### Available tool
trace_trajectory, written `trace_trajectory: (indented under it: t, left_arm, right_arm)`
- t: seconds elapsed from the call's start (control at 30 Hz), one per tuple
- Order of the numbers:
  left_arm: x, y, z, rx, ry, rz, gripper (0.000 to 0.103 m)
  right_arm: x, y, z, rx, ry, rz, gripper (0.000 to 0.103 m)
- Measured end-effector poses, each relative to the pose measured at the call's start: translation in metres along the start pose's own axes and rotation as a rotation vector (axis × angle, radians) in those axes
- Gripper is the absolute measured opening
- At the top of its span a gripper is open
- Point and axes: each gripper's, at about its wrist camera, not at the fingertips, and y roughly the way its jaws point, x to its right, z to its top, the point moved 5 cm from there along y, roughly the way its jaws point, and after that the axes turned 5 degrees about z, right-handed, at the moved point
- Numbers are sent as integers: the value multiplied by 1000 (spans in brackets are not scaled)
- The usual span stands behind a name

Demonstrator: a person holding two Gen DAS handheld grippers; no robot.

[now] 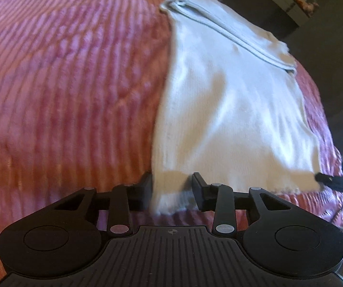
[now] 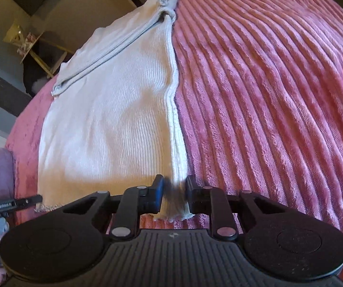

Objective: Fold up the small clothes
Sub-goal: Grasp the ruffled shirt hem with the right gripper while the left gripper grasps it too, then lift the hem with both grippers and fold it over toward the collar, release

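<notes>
White ribbed garment [image 1: 228, 110] lies flat on the pink corded bedspread [image 1: 63, 83], its long axis running away from both grippers, hem nearest. Left gripper [image 1: 172, 191] and right gripper [image 2: 174, 196] fingers straddle opposite hem corners, parted around the cloth.

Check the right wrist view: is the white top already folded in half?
No, the white top lies spread flat on the pink blanket, its bottom hem between the right gripper jaws.

A white ribbed knit garment [image 1: 231, 110] lies on a pink corduroy-textured blanket [image 1: 70, 91]. The left gripper [image 1: 172, 191] straddles its near corner, jaws apart.
</notes>
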Motion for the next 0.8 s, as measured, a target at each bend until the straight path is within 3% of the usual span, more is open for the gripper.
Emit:
trace_trajectory:
  t: [0.13, 0.2, 0.23, 0.27, 0.43, 0.6, 0.73, 0.8]
  left_arm:
    - [5, 6, -1, -18, 13, 6, 39]
    - [5, 6, 1, -18, -2, 2, 29]
    - [5, 5, 1, -20, -9, -12, 13]
    - [5, 4, 2, -23, -20, -29, 12]
    - [12, -7, 11, -6, -43, -87, 11]
    - [22, -31, 45, 94, -95, -185, 11]
    - [27, -39, 87, 174, -137, -221, 11]
    - [28, -38, 108, 218, -133, -178, 11]
  right_arm:
    - [1, 1, 2, -8, -1, 7, 22]
    - [-1, 0, 3, -6, -20, 1, 16]
    - [-6, 2, 2, -5, -37, -8, 10]
    - [-9, 3, 2, -6, -53, -11, 10]
    - [-25, -3, 7, 11, -27, 90, 8]
    - [-41, -11, 30, 112, 34, 214, 8]
    - [-54, -12, 68, 225, 64, 236, 8]
    - [-59, -7, 90, 287, 75, 208, 8]
